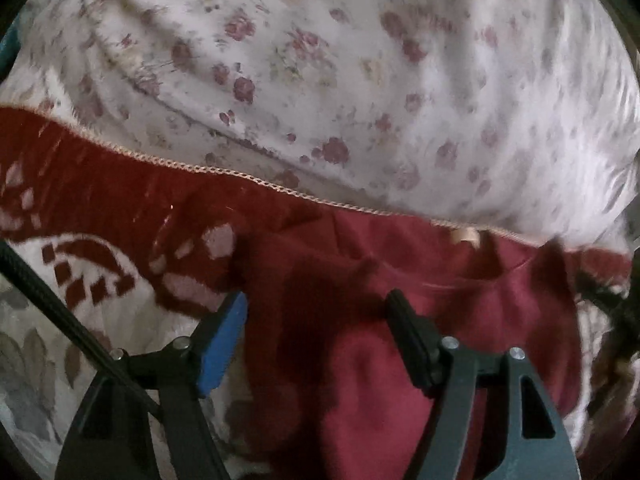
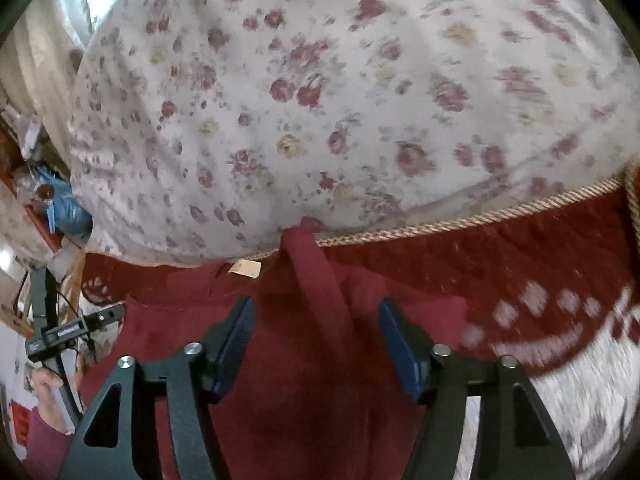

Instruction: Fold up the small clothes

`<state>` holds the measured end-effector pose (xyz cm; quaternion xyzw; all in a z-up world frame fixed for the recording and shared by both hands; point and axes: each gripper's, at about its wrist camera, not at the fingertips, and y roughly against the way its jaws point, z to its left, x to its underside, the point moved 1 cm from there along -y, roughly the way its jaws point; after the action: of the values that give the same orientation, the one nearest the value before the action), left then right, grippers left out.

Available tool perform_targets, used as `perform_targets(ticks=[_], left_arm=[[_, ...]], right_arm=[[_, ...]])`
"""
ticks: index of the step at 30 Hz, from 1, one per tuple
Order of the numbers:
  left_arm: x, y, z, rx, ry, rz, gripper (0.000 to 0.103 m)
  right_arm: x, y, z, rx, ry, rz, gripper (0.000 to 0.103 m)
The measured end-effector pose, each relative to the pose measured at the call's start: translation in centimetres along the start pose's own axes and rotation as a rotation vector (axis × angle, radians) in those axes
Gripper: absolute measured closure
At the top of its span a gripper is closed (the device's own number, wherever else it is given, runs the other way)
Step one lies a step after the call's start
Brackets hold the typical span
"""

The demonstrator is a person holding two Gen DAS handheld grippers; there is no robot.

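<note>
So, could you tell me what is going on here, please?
A person holds two tongs over a dark red garment lying on a red patterned blanket, beside a flowered sheet. The left tongs and the right tongs are both open above the cloth, gripping nothing. No fold is visible yet.

You are working over a bed covered by a dark red and white patterned woven blanket [image 1: 100,184] with a beige corded edge. On it, near you, lies a maroon knit garment [image 2: 304,360] with a tan neck label. Far side: a white rose-print floral sheet [image 2: 320,100] meets the blanket's edge.
</note>
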<state>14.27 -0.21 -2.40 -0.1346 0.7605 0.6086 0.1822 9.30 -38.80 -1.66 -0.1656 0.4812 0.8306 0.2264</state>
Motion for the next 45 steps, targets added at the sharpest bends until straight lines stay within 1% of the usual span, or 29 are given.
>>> perform_targets(ticks=[2, 4, 5, 6, 7, 8, 10, 13, 15, 17, 19, 21, 22, 23, 25, 26, 27, 30, 32, 33, 34, 35, 36, 38, 39, 40, 41, 43, 45], left_arm=[[-0.2, -1.3, -0.5, 0.019, -0.029, 0.056, 0.034], [-0.3, -2.2, -0.9, 0.011, -0.066, 0.092, 0.057], [-0.4, -2.4, -1.3, 0.018, -0.099, 0.111, 0.083], [-0.4, -2.4, -1.7, 0.026, -0.122, 0.118, 0.098], [-0.6, -2.2, -2.0, 0.016, -0.14, 0.109, 0.098], [-0.8, -2.0, -2.4, -0.004, -0.166, 0.095, 0.099], [-1.5, -1.6, -2.7, -0.033, -0.185, 0.067, 0.099], [-3.1, -1.0, -2.1, -0.034, -0.132, 0.017, 0.099], [-4.2, -1.0, -1.3, -0.031, -0.072, -0.01, 0.099], [-4.9, -2.0, -0.8, -0.035, -0.021, -0.012, 0.099], [-4.9, -3.3, -0.9, -0.058, -0.004, -0.007, 0.099], [-4.6, -4.0, -1.0, -0.051, -0.014, 0.016, 0.097], [-4.4, -4.0, -1.1, -0.052, -0.024, 0.022, 0.095], [-4.1, -3.5, -1.1, -0.057, -0.031, 0.013, 0.095], [-3.5, -2.3, -0.9, -0.059, -0.04, -0.003, 0.084], [-3.2, -1.4, -0.7, -0.06, -0.039, -0.013, 0.068], [-2.6, -0.1, -0.4, -0.059, -0.035, -0.032, 0.055], [-0.7, 3.0, -0.7, -0.021, -0.039, -0.078, 0.047], [1.1, 4.6, -1.0, -0.061, -0.048, -0.09, 0.042], [2.2, 5.2, -1.3, -0.086, -0.061, -0.094, 0.039], [3.2, 5.7, -1.6, -0.102, -0.076, -0.092, 0.037], [4.4, 5.8, -1.7, -0.116, -0.094, -0.082, 0.034], [5.9, 5.7, -1.6, -0.143, -0.113, -0.063, 0.034], [8.6, 5.2, -1.3, -0.223, -0.113, -0.01, 0.034], [9.4, 4.8, -0.9, -0.239, -0.101, 0.002, 0.034], [10.2, 4.9, -0.4, -0.237, -0.075, 0.005, 0.034], [11.0, 5.1, 0.2, -0.225, -0.033, -0.011, 0.034], [11.9, 5.5, 0.7, -0.205, 0.012, -0.029, 0.033], [12.2, 5.6, 0.8, -0.206, 0.039, -0.046, 0.033]], right_arm=[[-0.6, -2.0, 0.7, -0.03, 0.045, 0.078, 0.023], [-0.9, -3.1, 1.2, 0.01, 0.101, 0.103, 0.024], [-0.9, -3.5, 1.5, 0.032, 0.127, 0.107, 0.041], [-1.1, -3.8, 1.6, 0.037, 0.139, 0.114, 0.081], [-1.2, -3.8, 1.6, 0.042, 0.142, 0.115, 0.096], [-1.5, -3.4, 1.5, 0.051, 0.14, 0.09, 0.095], [-1.9, -2.2, 1.4, 0.031, 0.129, 0.032, 0.095], [-2.6, -0.9, 0.8, 0.031, 0.101, -0.024, 0.096], [-3.0, -0.6, 0.2, 0.05, 0.085, -0.054, 0.096], [-3.2, -1.4, -0.4, 0.067, 0.048, -0.042, 0.096], [-3.0, -3.1, -0.9, 0.116, 0.041, -0.014, 0.095], [-2.4, -4.6, -1.2, 0.18, 0.039, 0.05, 0.084], [-2.2, -4.3, -1.1, 0.215, 0.047, 0.047, 0.082], [-2.0, -3.5, -0.9, 0.223, 0.057, 0.028, 0.08], [-1.4, -1.2, -0.3, 0.201, 0.076, -0.004, 0.077], [-0.9, 0.3, 0.1, 0.182, 0.085, -0.012, 0.077], [-0.4, 1.6, 0.6, 0.172, 0.097, -0.013, 0.077], [2.0, 4.8, 2.8, 0.126, 0.201, -0.014, 0.077], [4.2, 4.8, 4.1, 0.113, 0.256, 0.036, 0.077], [5.5, 4.0, 4.2, 0.115, 0.277, 0.086, 0.077], [6.3, 3.2, 3.9, 0.145, 0.289, 0.112, 0.077], [7.2, 2.4, 3.1, 0.213, 0.295, 0.134, 0.08], [7.8, 1.9, 2.4, 0.247, 0.292, 0.136, 0.081], [8.3, 2.4, 2.2, 0.238, 0.256, 0.104, 0.081], [8.3, 2.8, 2.3, 0.236, 0.238, 0.107, 0.08], [8.3, 3.5, 2.5, 0.222, 0.23, 0.101, 0.079], [8.3, 4.4, 3.0, 0.207, 0.237, 0.081, 0.078], [8.3, 5.2, 3.9, 0.198, 0.261, 0.059, 0.076], [8.7, 4.7, 3.9, 0.24, 0.28, 0.066, 0.061]])
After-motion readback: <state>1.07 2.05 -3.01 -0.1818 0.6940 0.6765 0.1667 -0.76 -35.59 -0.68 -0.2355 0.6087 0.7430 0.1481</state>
